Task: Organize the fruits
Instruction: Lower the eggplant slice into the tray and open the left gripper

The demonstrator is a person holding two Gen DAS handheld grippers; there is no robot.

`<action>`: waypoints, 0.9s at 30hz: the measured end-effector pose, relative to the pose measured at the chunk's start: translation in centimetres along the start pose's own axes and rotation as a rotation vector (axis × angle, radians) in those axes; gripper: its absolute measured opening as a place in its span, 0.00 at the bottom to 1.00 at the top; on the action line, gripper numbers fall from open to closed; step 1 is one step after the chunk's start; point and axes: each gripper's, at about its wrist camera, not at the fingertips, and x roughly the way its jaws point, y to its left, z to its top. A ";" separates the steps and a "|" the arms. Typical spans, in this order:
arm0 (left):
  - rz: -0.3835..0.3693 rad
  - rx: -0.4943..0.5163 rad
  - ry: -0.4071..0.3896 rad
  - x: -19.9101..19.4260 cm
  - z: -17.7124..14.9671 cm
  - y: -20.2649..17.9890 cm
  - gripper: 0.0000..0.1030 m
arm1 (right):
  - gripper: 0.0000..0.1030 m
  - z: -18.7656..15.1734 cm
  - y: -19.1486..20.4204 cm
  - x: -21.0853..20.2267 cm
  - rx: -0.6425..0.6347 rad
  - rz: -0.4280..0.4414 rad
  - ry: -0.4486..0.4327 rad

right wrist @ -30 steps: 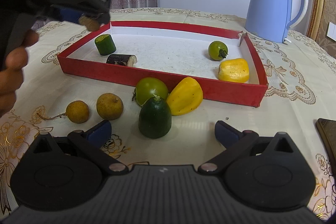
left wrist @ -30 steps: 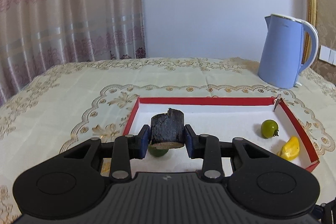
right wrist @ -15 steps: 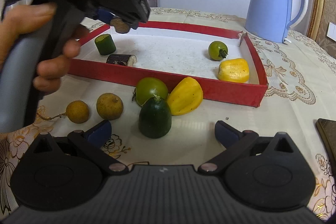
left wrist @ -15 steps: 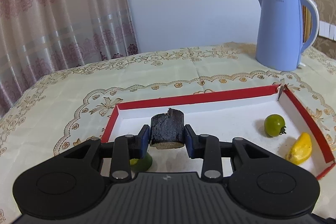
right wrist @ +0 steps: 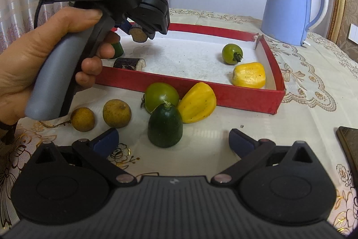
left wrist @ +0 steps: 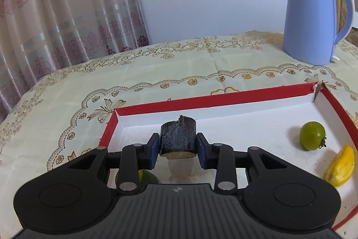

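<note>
My left gripper is shut on a short dark sugarcane piece and holds it above the left end of the red tray. The right wrist view shows that gripper in a person's hand, with the cane's cut end facing out. On the tray floor lie another sugarcane piece, a green cucumber chunk, a small green tomato and a yellow fruit piece. My right gripper stands open just in front of a dark green cucumber end.
On the cloth before the tray sit a green tomato, a yellow fruit piece and two longans. A blue kettle stands behind the tray's right corner. A dark phone lies at the right edge. Curtains hang behind.
My left gripper carried the sugarcane piece rightward and forward, from the tray's left edge to over its left end, and sank a little. The right gripper stayed still.
</note>
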 end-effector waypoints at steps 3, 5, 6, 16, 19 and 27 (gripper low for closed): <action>0.008 0.005 0.007 0.4 -0.1 0.0 0.33 | 1.00 0.0 0.0 0.0 0.000 0.000 0.000; 0.010 0.008 0.011 0.5 -0.1 0.0 0.33 | 1.00 0.0 0.0 0.0 0.001 0.001 0.000; 0.011 0.007 0.013 0.6 -0.1 0.1 0.33 | 1.00 0.0 0.0 0.0 0.000 0.000 0.000; 0.004 -0.003 0.043 1.6 0.3 0.3 0.33 | 1.00 0.0 0.0 -0.1 -0.001 0.000 0.000; 0.003 -0.011 0.051 1.9 0.4 0.4 0.33 | 1.00 0.0 0.0 -0.1 -0.001 0.000 0.000; 0.022 -0.005 0.043 1.9 0.4 0.3 0.33 | 1.00 0.0 0.0 -0.2 -0.001 0.000 0.001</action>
